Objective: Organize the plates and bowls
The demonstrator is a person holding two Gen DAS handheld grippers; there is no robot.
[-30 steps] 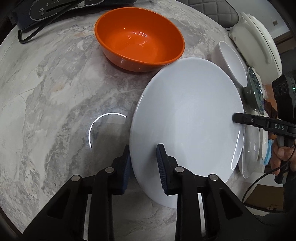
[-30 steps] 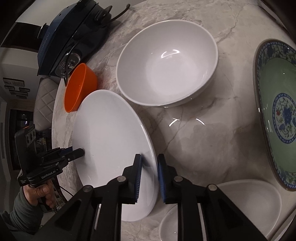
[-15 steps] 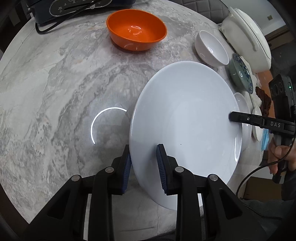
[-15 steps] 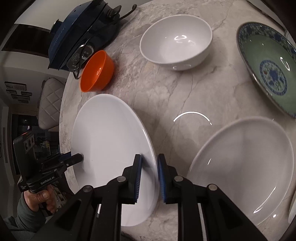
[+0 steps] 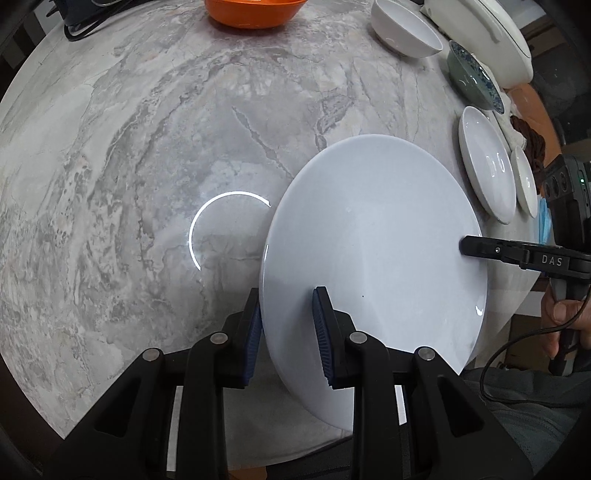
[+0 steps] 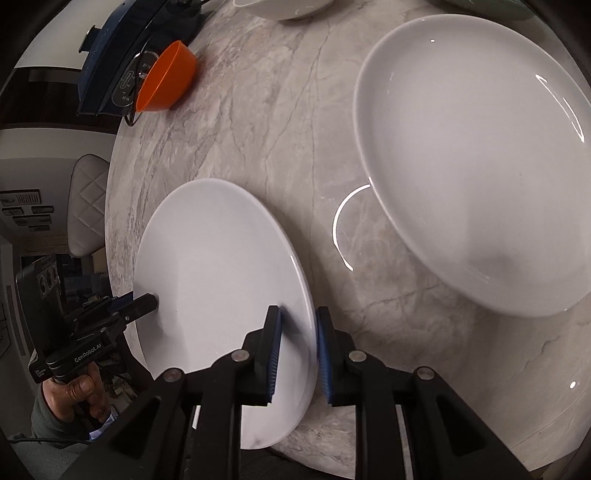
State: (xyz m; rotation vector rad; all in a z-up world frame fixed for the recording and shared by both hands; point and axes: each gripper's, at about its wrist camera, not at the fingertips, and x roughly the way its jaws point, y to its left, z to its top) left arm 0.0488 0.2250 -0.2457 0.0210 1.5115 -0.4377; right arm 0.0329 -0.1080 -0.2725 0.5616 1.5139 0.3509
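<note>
A large white plate (image 5: 373, 258) is held above the marble table (image 5: 129, 147) by both grippers, one on each opposite rim. My left gripper (image 5: 286, 332) is shut on its near rim. My right gripper (image 6: 297, 354) is shut on the other rim of the same plate (image 6: 221, 273); it also shows in the left wrist view (image 5: 469, 249). A second white plate (image 6: 476, 162) lies on the table to the right. An orange bowl (image 5: 255, 13) and a white bowl (image 5: 402, 27) stand at the far side.
A green patterned dish (image 5: 472, 79), a smaller white plate (image 5: 517, 181) and a white appliance (image 5: 484, 33) line the right edge. A dark blue appliance (image 6: 122, 55) with cords stands behind the orange bowl (image 6: 166, 77). The table's front edge is close below the held plate.
Both grippers have carried the large white plate back toward the table's near edge and higher. The bowls now sit farther away, and the second white plate has come into the right wrist view.
</note>
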